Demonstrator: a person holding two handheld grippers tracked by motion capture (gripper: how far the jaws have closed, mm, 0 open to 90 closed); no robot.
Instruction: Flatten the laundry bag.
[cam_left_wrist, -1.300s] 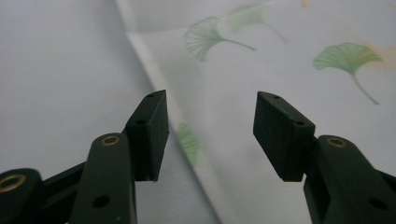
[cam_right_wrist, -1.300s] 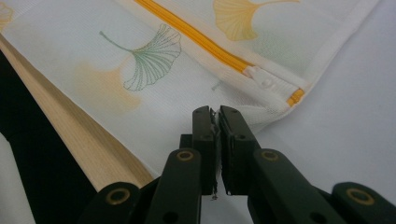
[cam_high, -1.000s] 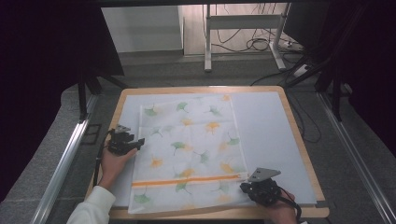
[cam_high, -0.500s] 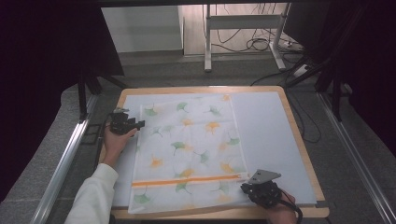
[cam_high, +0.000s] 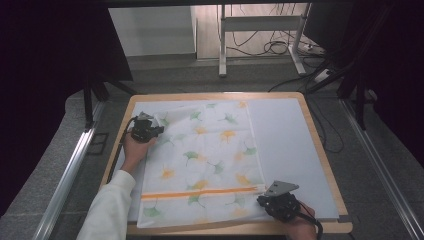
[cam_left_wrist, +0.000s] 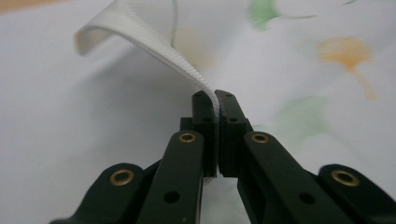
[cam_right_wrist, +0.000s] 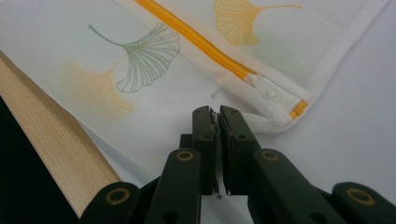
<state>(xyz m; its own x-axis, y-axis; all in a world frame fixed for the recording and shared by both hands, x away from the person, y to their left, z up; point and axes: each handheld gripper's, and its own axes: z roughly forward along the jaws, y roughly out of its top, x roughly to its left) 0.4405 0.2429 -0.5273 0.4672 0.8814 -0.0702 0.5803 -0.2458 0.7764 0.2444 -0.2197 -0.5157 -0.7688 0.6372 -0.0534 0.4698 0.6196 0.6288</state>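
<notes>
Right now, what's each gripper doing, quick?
Left gripper: shut on the bag edge, lifting it.
Right gripper: shut on the bag's corner by the zipper.

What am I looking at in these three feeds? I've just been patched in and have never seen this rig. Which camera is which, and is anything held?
There is no robot arm: a person works at a wooden table with a hand-held tool in each hand. The wide picture comes from a camera above the table. The two close-ups come from cameras riding on each tool, looking along its black fingers.

On the table lies a white mesh bag printed with green and yellow leaves, with an orange zipper.

The left gripper, at the bag's far left part, is shut on the bag's white edge band, lifting it. The right gripper is shut on thin mesh beside the zipper's end at the near right corner.
</notes>
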